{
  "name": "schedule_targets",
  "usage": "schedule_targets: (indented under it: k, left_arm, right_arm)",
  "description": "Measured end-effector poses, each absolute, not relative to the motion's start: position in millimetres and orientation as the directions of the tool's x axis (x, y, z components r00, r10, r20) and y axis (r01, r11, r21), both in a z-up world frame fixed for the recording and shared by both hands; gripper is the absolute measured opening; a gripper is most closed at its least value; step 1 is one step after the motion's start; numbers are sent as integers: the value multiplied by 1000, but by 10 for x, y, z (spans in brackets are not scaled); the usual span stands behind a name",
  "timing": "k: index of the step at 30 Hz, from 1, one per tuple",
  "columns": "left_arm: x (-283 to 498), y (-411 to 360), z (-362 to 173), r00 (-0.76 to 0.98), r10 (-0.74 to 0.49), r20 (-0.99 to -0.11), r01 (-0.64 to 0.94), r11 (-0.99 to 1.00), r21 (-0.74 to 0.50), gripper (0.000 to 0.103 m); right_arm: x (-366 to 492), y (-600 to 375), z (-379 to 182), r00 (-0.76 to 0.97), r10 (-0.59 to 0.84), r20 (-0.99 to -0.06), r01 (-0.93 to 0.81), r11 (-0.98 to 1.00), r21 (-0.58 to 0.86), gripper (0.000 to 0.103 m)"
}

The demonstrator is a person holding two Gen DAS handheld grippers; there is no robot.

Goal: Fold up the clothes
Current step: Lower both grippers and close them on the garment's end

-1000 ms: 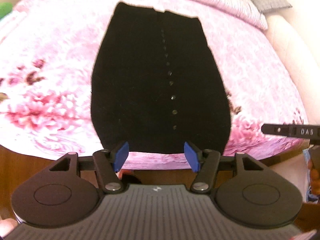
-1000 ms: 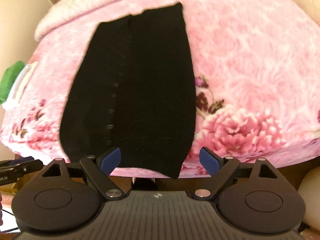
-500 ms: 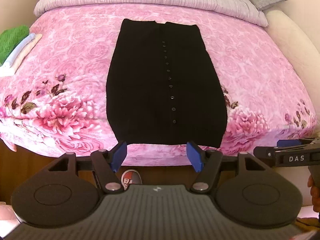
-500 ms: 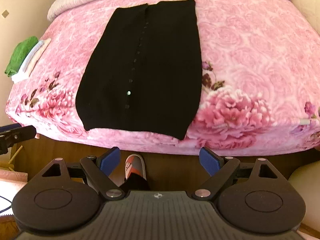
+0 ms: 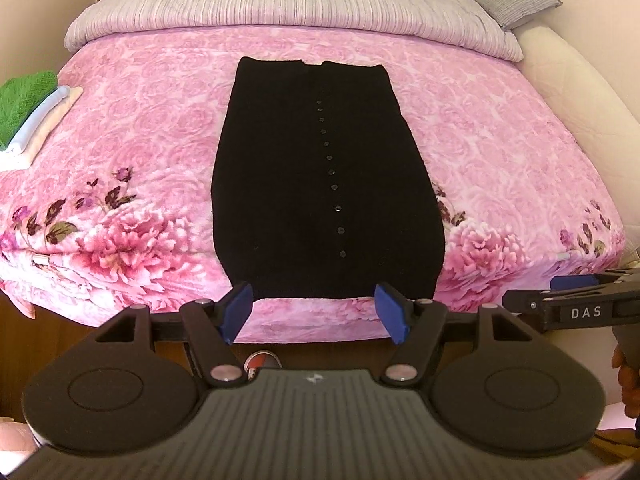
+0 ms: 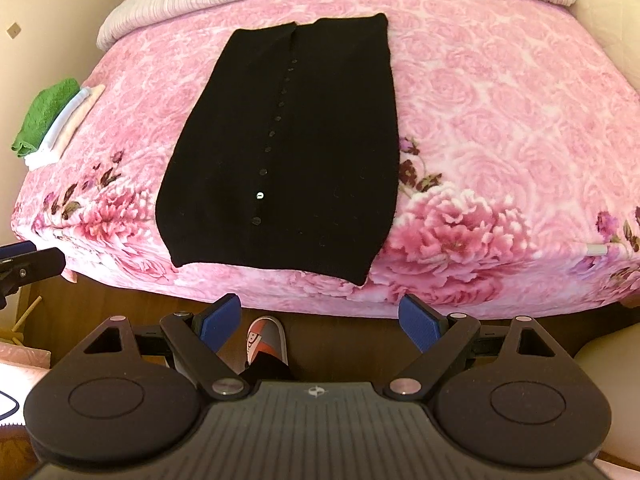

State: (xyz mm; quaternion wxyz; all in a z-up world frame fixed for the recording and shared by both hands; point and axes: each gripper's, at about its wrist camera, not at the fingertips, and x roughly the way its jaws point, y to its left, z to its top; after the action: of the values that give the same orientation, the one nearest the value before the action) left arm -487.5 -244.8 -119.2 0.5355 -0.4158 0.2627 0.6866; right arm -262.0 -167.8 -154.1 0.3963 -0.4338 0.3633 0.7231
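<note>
Black buttoned cardigan (image 5: 326, 184) lies flat on the pink bedspread (image 5: 500, 152), sides seemingly folded in; the left gripper (image 5: 316, 312) and right gripper (image 6: 320, 322), now pulled back, gape empty, ready for the crosswise fold.

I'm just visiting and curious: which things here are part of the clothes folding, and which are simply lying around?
Part of the job:
- black buttoned garment, laid flat on the bed
- left tool, open, holding nothing
- right tool, open, holding nothing

Lying about:
- pink floral blanket
- stack of folded clothes
- grey pillow
- slipper
</note>
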Motion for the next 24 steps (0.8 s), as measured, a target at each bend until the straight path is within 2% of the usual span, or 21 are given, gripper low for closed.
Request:
schedule_targets:
  k: [5,10,17,21,24]
  left_arm:
    - [-4991,-2478,-1290,-48,512,-858,-947,-296,-123,64]
    - [-5401,-2548,-1670,39,521,-853,-902,-348,-254,61]
    - [-6066,-2406,-2610,168,511,-843,-777,-457,-433,58]
    - [-6377,-2255,-3102,205,531,-822,-724,-483,-492,58]
    - [-6551,-2135,-3387,223,551,-804,-710,-473,-522,59]
  right_arm:
    - [-2650,-1655,-1596,-308,245,-919,-890,-416,187,88]
    - [-2579,-1578,-1818,-373,230,-899,-890,-364,275,88]
    - [-2353,-1342,-2586,-462,169,-871,-886,-143,442,86]
    - [-2355,-1196,-3042,-486,164,-858,-872,-27,488,83]
    - [-2415,-1072,-3268,-498,196,-845,-863,-17,505,82]
